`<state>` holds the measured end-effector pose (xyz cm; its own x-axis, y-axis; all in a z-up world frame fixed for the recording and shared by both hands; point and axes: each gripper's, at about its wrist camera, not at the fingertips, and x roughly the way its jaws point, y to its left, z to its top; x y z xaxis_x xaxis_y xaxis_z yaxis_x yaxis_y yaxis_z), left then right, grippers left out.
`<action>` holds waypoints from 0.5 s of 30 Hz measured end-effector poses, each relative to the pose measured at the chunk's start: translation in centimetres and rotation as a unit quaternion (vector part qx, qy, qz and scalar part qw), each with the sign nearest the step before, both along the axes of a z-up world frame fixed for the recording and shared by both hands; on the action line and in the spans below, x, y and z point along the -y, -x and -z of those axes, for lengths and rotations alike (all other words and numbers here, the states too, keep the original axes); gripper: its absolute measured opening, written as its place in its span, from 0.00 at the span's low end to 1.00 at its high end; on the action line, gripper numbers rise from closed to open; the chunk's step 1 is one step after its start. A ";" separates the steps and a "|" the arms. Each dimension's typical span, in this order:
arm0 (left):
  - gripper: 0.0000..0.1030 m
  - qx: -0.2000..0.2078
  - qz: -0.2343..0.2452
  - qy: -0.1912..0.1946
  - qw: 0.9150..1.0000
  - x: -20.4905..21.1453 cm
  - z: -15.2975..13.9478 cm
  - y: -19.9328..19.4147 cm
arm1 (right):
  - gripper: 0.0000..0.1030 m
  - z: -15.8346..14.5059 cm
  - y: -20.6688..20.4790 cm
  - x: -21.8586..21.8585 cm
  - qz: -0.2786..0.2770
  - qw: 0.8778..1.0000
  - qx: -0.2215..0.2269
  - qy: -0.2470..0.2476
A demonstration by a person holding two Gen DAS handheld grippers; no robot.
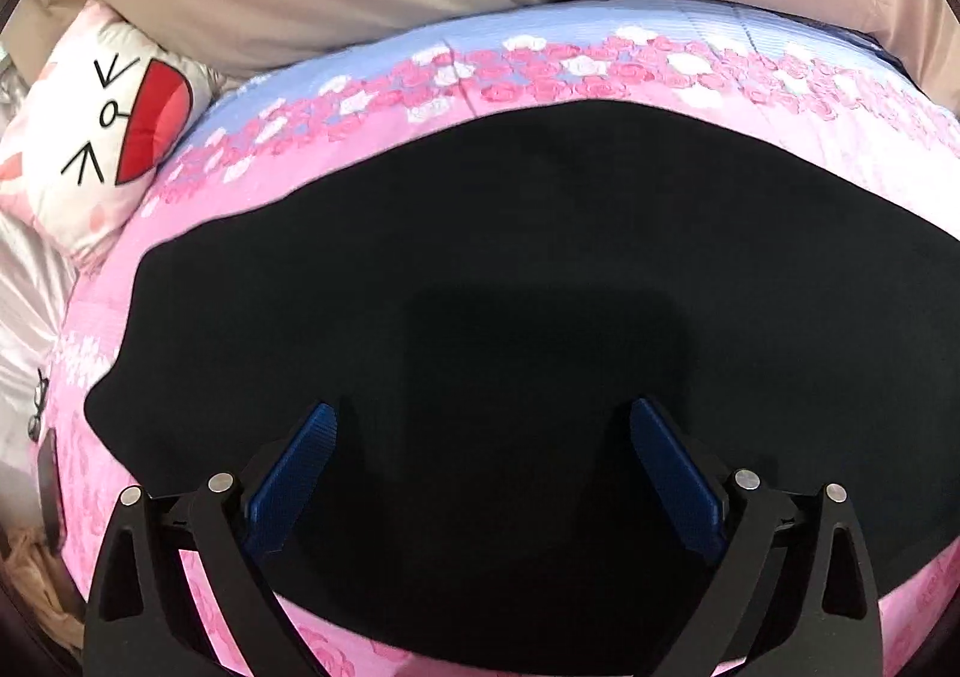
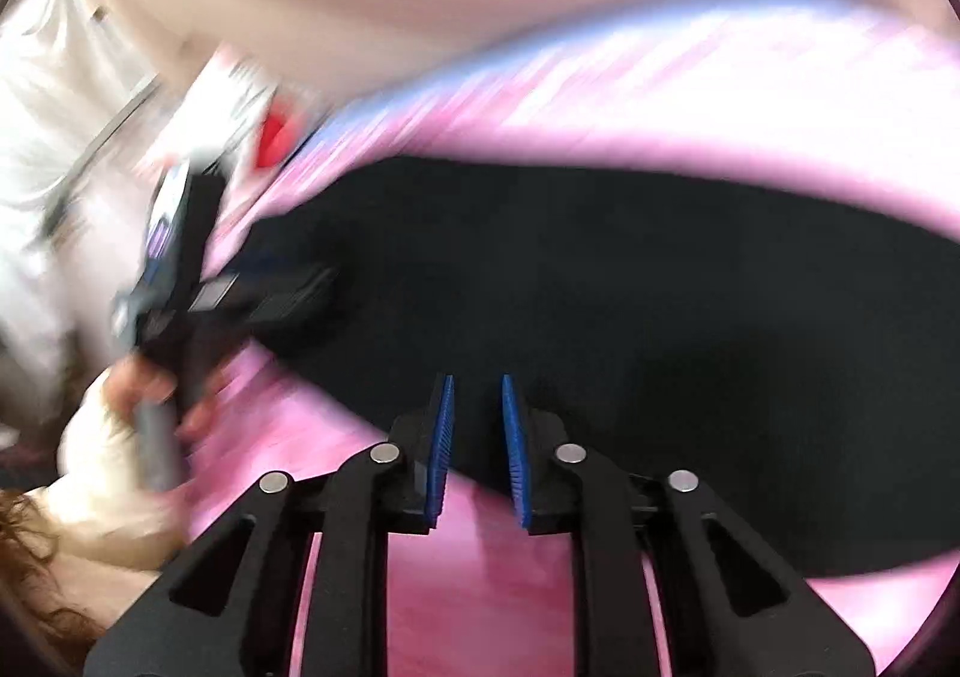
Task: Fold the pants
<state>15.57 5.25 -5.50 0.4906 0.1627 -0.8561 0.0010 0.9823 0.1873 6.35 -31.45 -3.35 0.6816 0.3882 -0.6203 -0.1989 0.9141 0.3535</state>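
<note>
A: Left wrist view first: where are the black pants (image 1: pixel 510 269)?

B: Spread flat across the pink floral bedsheet (image 1: pixel 690 77), filling most of the middle of the bed. A cartoon-face pillow (image 1: pixel 102 137) lies at the bed's far left corner, clear of the cloth.

A: And the left gripper (image 1: pixel 483 419)?

B: Jaws set wide apart above the pants, with nothing between the blue pads (image 1: pixel 288 485).

A: What does the right wrist view add?

B: It is heavily blurred. The right gripper (image 2: pixel 477 395) has its jaws drawn narrow, a slim gap between the pads, over the near edge of the pants (image 2: pixel 630 329). I see no cloth pinched there. At left, a hand (image 2: pixel 144 383) in a cream sleeve (image 2: pixel 102 467) grips the other gripper's handle beside the bed's left edge.
</note>
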 end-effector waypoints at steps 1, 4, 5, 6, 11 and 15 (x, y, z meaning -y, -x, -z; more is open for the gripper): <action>0.94 -0.003 -0.005 0.005 1.000 -0.2 -0.1 0.1 | 0.18 -0.7 1.0 3.6 0.053 0.998 0.012 0.009; 0.94 -0.006 -0.011 0.010 1.000 0.0 -0.8 0.6 | 0.30 -1.2 4.3 15.9 0.235 0.970 0.000 0.061; 0.94 -0.002 -0.009 0.010 1.000 0.4 -1.0 0.9 | 0.30 -0.9 5.4 19.7 0.278 0.957 -0.011 0.078; 0.94 0.000 -0.006 0.010 1.000 0.9 -1.2 1.0 | 0.30 -0.8 5.8 21.6 0.289 0.954 -0.015 0.080; 0.94 0.005 0.031 0.001 1.000 5.1 -2.1 1.6 | 0.44 0.7 3.0 25.9 0.241 0.967 -0.041 0.070; 0.94 0.004 0.048 0.005 0.999 8.1 -2.6 1.9 | 0.25 3.4 -0.8 23.9 0.184 0.977 -0.066 0.090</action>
